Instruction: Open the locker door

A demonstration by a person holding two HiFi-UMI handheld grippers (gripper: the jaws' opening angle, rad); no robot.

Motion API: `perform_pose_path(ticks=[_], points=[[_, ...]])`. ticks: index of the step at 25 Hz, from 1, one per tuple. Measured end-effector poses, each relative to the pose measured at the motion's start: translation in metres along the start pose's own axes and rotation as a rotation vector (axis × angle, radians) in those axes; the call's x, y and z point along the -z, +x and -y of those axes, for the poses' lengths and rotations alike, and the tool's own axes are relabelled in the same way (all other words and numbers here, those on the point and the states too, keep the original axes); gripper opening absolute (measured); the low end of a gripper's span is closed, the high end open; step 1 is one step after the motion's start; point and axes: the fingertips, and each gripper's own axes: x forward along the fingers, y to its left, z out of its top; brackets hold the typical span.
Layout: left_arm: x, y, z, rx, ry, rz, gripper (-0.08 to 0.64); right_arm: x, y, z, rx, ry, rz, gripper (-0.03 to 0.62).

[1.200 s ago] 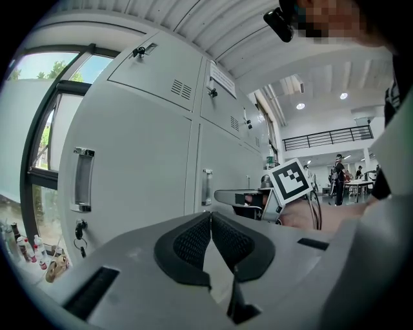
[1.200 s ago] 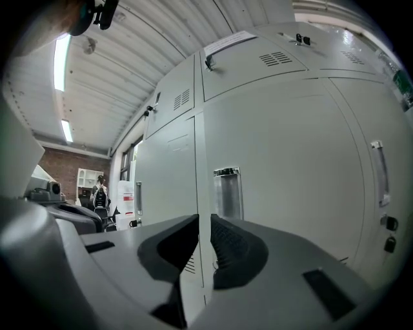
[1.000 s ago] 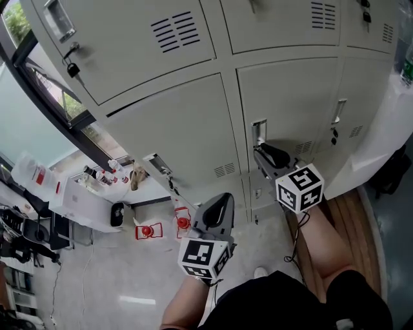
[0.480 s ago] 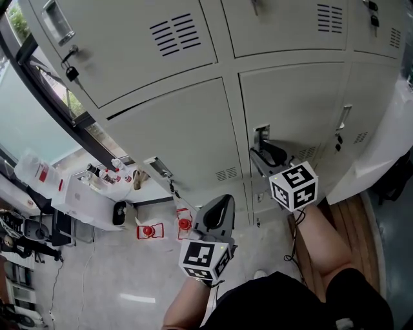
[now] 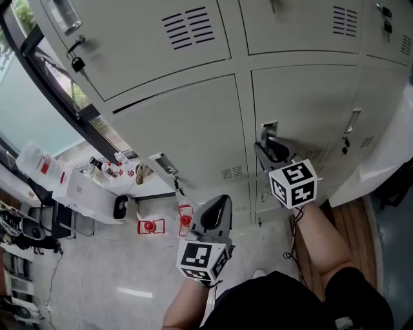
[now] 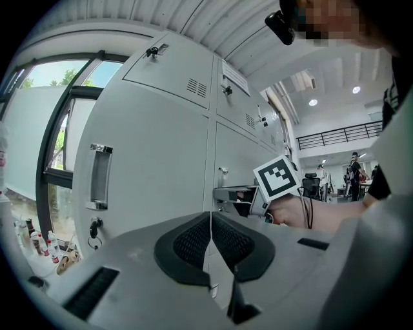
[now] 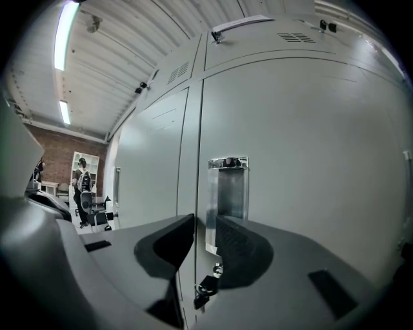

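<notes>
Closed pale-grey locker door (image 5: 303,106)

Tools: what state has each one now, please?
Left tool: closed, empty.
Right tool: closing, with the locker handle between its jaws, not clearly gripped.

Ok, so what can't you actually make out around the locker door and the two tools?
Right tool, jaws closing: whether its pads touch the chrome recessed handle; head view, the tool's body covers the tips.
Small dark lock under that handle: right gripper view, half behind the tool, too dark.
Top-left chrome locker handle: head view, cut by the upper edge.
</notes>
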Motion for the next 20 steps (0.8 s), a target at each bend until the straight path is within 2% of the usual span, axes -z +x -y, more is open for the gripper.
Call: perform_pose_path(ticks=[9,20], points=[[0.002,0.004,0.000,0.015,-0.021,-0.003,0.020,0.000,0.000,-0.001,-0.006,0.008,-0.007,0.150],[0.000,-0.006,0.001,0.015,-0.010,-0.006,0.020,0.001,-0.006,-0.001,0.003,0.021,-0.003,0.140]])
